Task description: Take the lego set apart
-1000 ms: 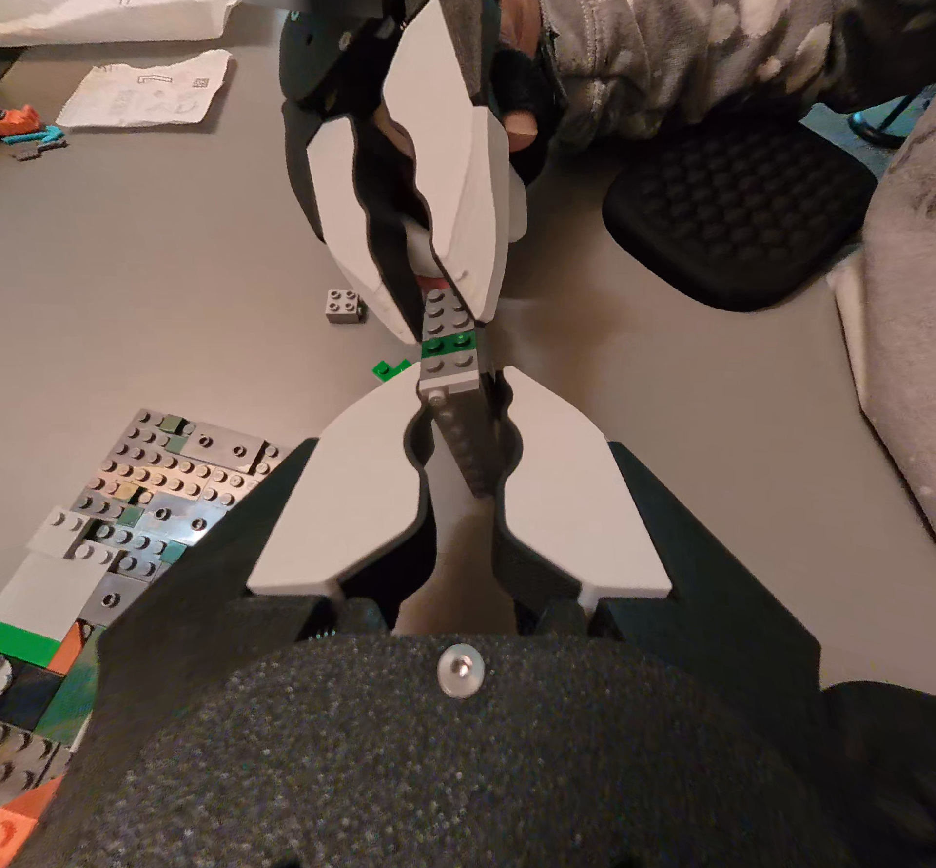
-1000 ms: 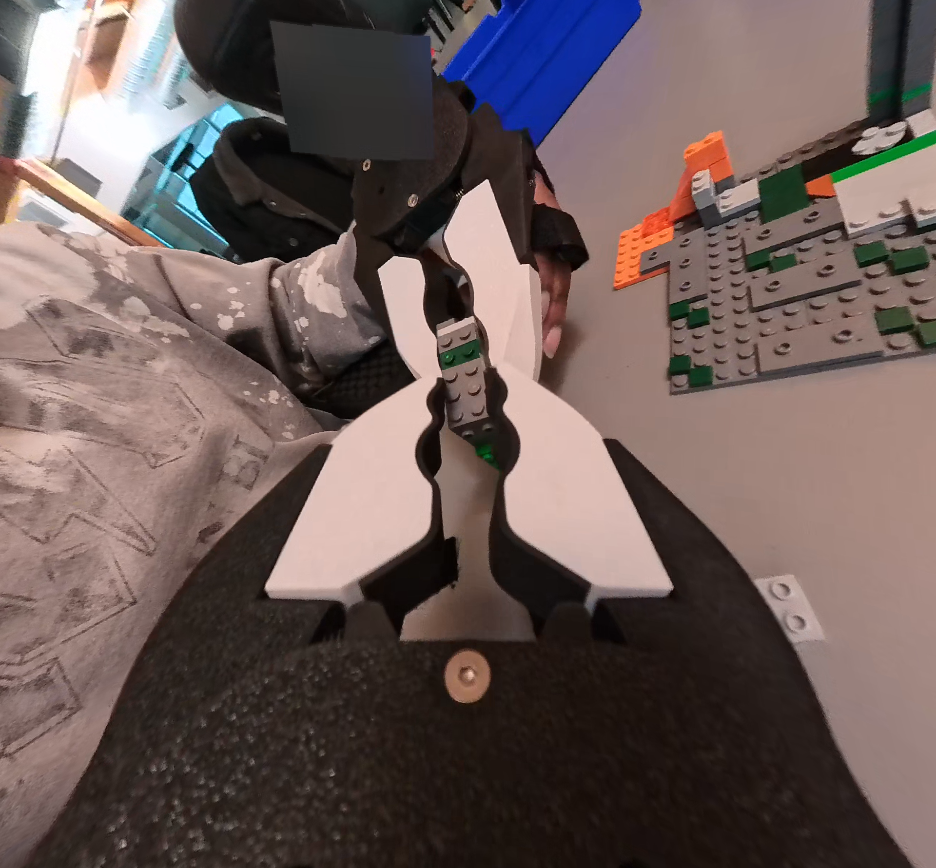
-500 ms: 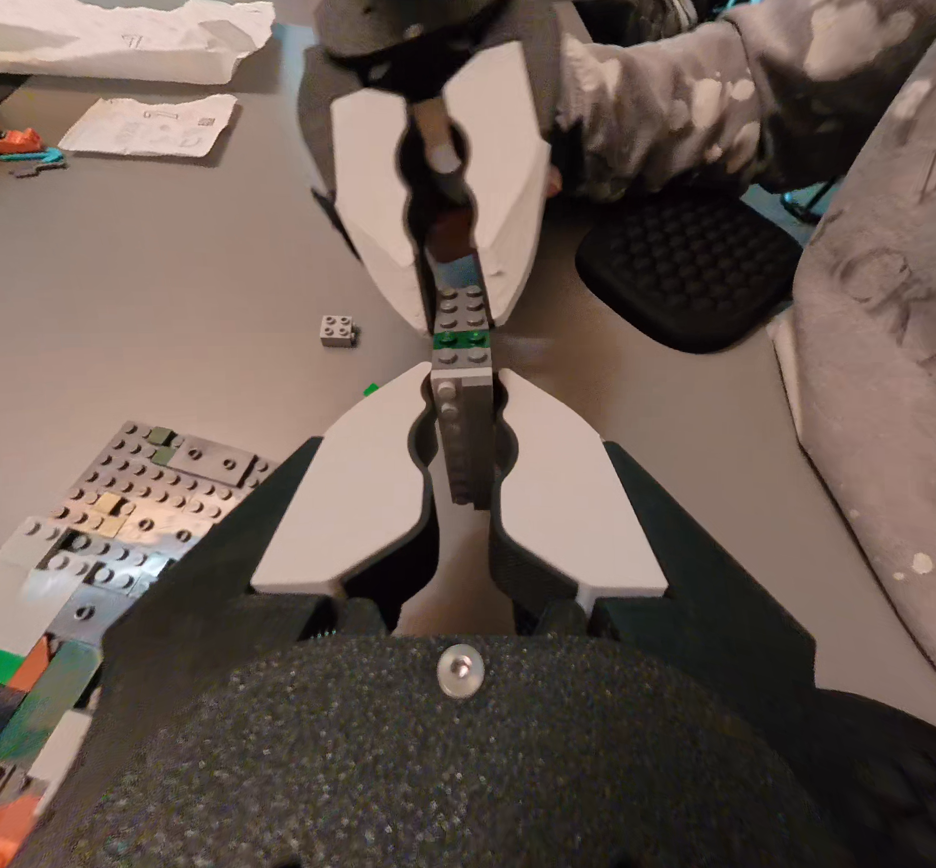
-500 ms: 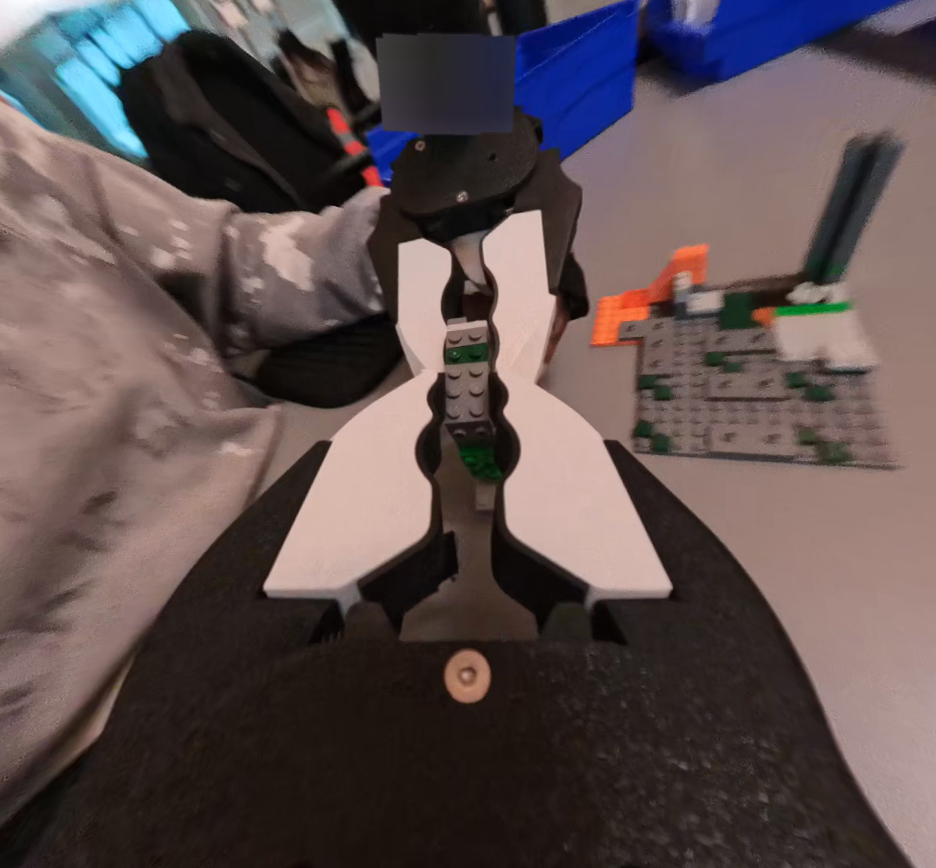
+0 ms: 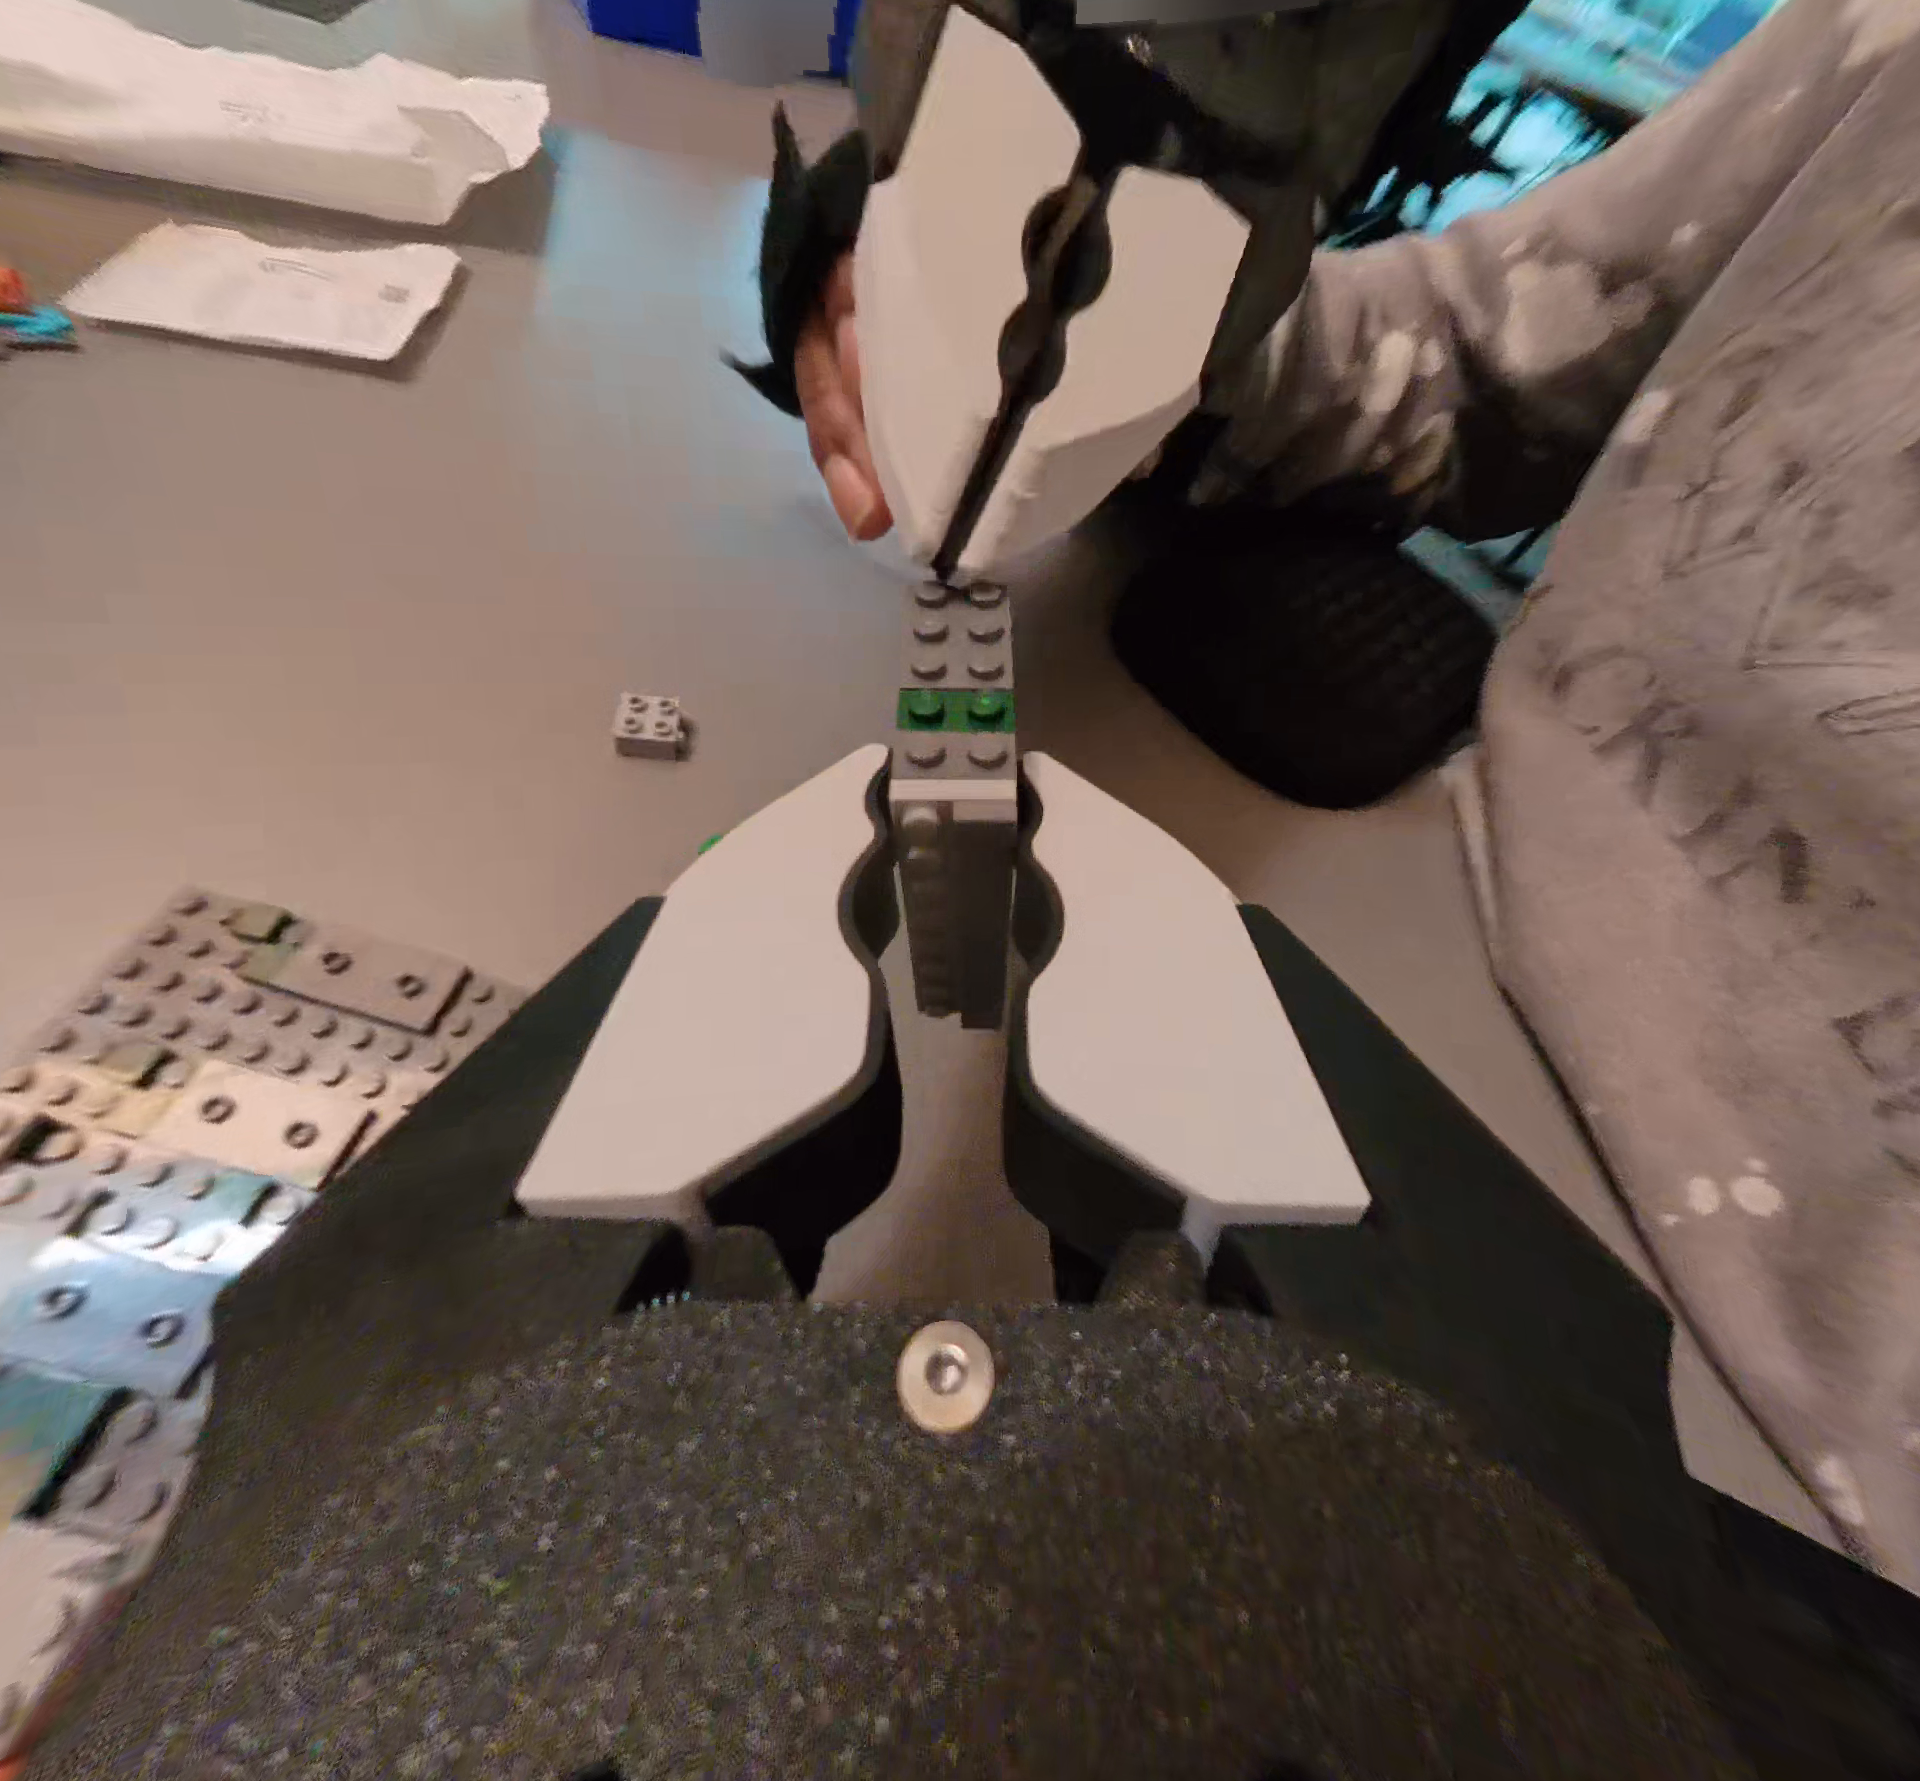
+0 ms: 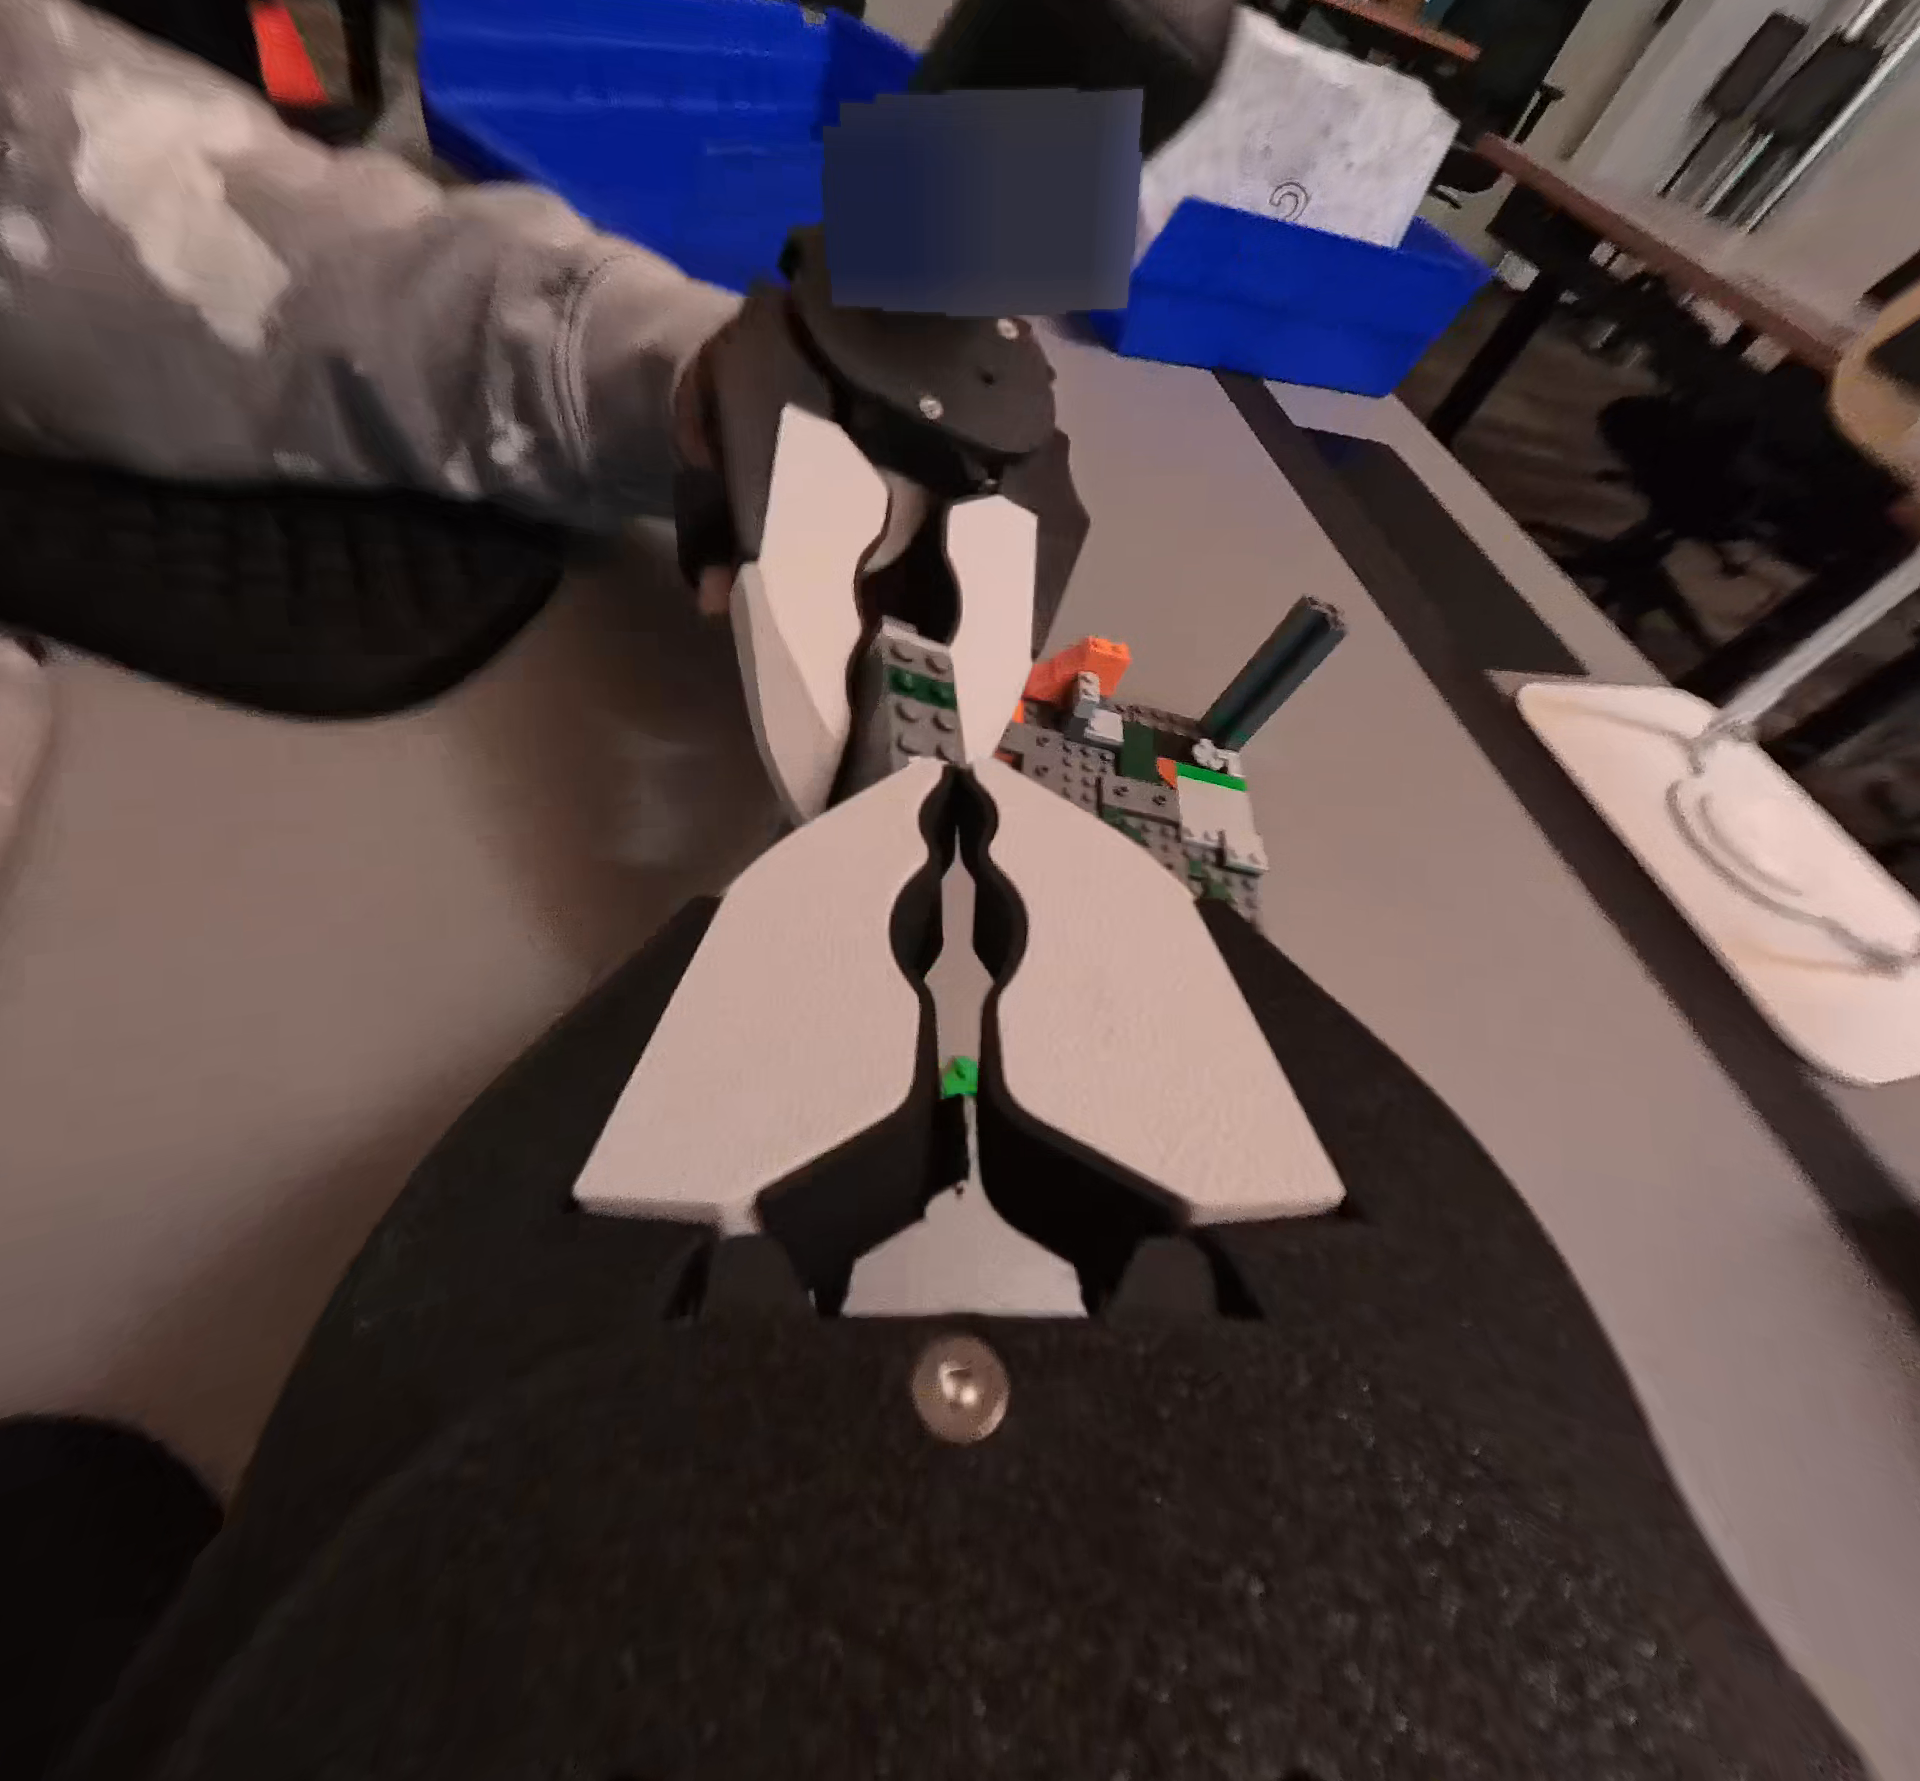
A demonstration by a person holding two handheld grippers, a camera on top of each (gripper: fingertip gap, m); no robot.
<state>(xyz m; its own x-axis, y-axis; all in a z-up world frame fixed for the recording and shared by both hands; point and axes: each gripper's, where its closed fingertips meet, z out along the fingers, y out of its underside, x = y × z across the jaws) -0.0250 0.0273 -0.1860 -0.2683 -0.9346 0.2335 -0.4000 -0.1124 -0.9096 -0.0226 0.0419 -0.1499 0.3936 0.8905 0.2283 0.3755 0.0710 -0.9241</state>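
Each gripper consists of two flat white fingers with black scalloped inner pads. On the left gripper (image 5: 954, 775), the fingers (image 5: 748, 993) seat in a black angular carrier. Behind the fingers, a domed black body with a speckled, grainy finish carries one silver screw (image 5: 943, 1386) on its centreline. The right gripper (image 6: 954, 775) is built alike, with its own silver screw (image 6: 959, 1388). The person's sleeve (image 5: 1475, 349) is grey with pale bleached blotches; a black fingerless glove (image 6: 707, 526) covers the hand.

The room light is soft and a bit dim, both pictures bend at the edges, and the far things look blurry and smeared.
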